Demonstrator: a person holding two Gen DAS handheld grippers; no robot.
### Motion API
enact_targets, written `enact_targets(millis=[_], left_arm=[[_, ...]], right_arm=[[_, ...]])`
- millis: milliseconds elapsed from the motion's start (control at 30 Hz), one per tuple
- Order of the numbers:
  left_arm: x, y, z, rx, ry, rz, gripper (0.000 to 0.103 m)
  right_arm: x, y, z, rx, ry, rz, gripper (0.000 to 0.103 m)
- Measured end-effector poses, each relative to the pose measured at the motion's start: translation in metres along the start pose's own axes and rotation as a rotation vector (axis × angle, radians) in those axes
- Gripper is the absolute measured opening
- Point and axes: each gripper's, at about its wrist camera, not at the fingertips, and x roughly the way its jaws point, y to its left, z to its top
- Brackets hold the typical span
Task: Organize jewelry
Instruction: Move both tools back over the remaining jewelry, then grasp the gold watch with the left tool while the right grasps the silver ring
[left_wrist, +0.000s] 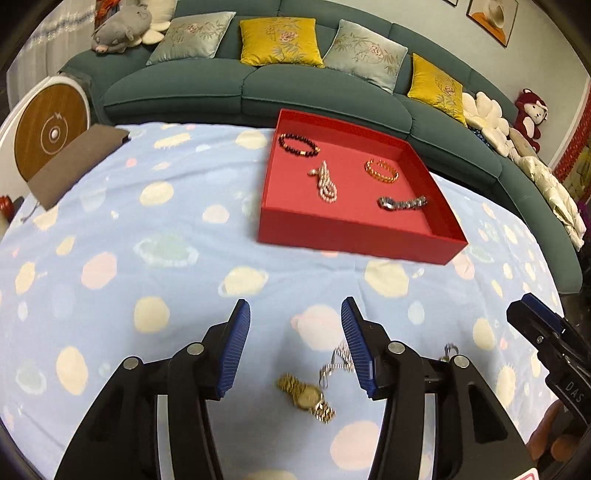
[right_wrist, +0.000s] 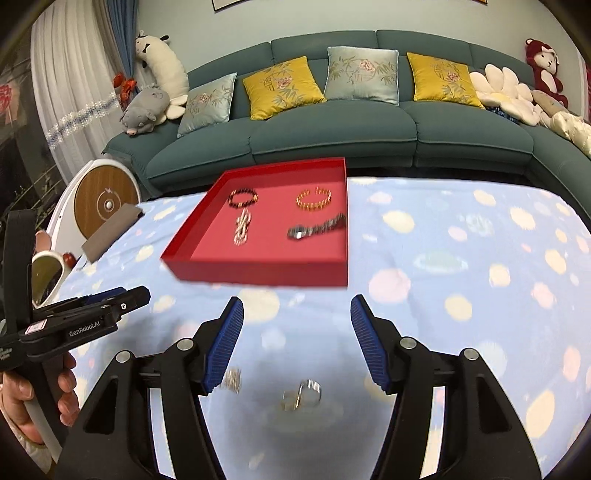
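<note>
Your left gripper hovers with jaws wide over a gold watch and a silver chain on the blue blanket. Your right gripper, jaws also wide, hangs above a blurred ring; four pieces lie in the red tray beyond.

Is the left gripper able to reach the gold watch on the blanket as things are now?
Probably yes. The left gripper is open, and the gold watch lies on the blanket between its fingers, with nothing covering it.
</note>
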Motion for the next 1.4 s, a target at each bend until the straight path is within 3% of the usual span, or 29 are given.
enact_targets(millis=[167, 467, 733, 1400], left_arm=[[0.011, -0.002, -0.033, -0.053, 0.071, -0.016, 0.053], [0.028, -0.022, -0.065, 0.07, 0.052, 0.075, 0.053], [0.026, -0.015, -0.067, 0.108, 0.016, 0.098, 0.02], [0.005, -0.004, -0.06, 0.084, -0.008, 0.018, 0.02]], right_arm=[[-0.008, -0.002, -0.037, 0.027, 0.049, 0.013, 0.058], [0.0, 0.0, -0.066, -0.025, 0.088, -0.024, 0.058], [0.011, -0.006, -0.072, -0.02, 0.119, -0.021, 0.058], [0.025, 0.004, -0.071, -0.034, 0.141, 0.003, 0.057]])
